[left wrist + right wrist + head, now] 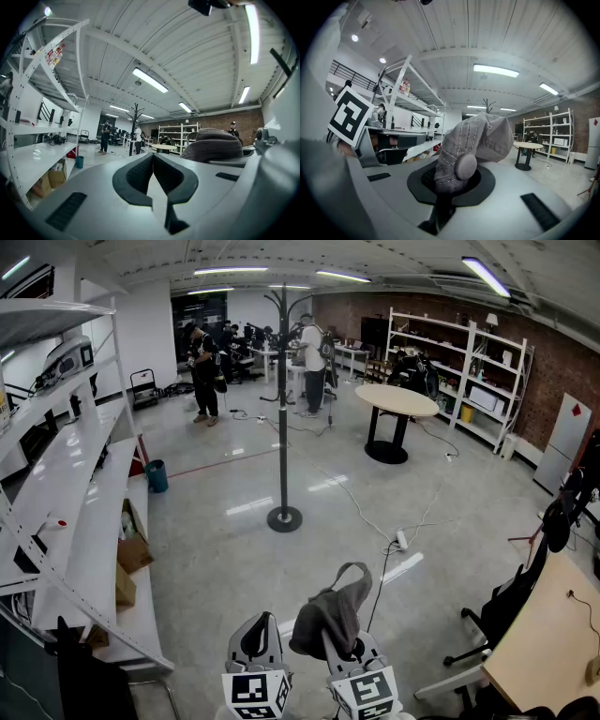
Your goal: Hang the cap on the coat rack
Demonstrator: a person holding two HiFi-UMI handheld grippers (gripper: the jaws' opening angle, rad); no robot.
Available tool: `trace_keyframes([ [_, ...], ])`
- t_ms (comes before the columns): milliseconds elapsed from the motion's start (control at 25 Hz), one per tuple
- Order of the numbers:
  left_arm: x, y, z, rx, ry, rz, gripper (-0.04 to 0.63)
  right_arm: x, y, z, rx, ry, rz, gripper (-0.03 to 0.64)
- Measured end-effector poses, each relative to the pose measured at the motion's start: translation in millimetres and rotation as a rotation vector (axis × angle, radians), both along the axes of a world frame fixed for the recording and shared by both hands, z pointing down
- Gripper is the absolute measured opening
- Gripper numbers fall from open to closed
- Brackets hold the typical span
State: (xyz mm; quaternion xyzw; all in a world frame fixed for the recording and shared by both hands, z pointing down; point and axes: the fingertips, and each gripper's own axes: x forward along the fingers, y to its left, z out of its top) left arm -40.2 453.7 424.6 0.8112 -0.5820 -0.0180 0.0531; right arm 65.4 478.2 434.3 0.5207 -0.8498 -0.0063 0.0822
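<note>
Carrying the cap to the coat rack, well apart at the head view's upper centre, needs a steady hold: the right gripper pinches its crown by the button. The left gripper, jaws together and empty, could steady the brim over a hook.

Left gripper: held low and left of centre in the head view, pointing forward. Its jaws are closed together, tips touching, with nothing between them.
Right gripper: just beside the left one, on its right, pointing forward. Its jaws are clamped on a grey cap that drapes over their tips.
Marker cubes: one behind each gripper's jaws.
</note>
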Motion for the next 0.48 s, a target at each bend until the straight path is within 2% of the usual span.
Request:
trace_keyframes([
  [480, 11, -39, 14, -0.01, 0.002, 0.019, 0.003, 25, -32, 20, -0.03, 0.025, 0.063, 0.02],
])
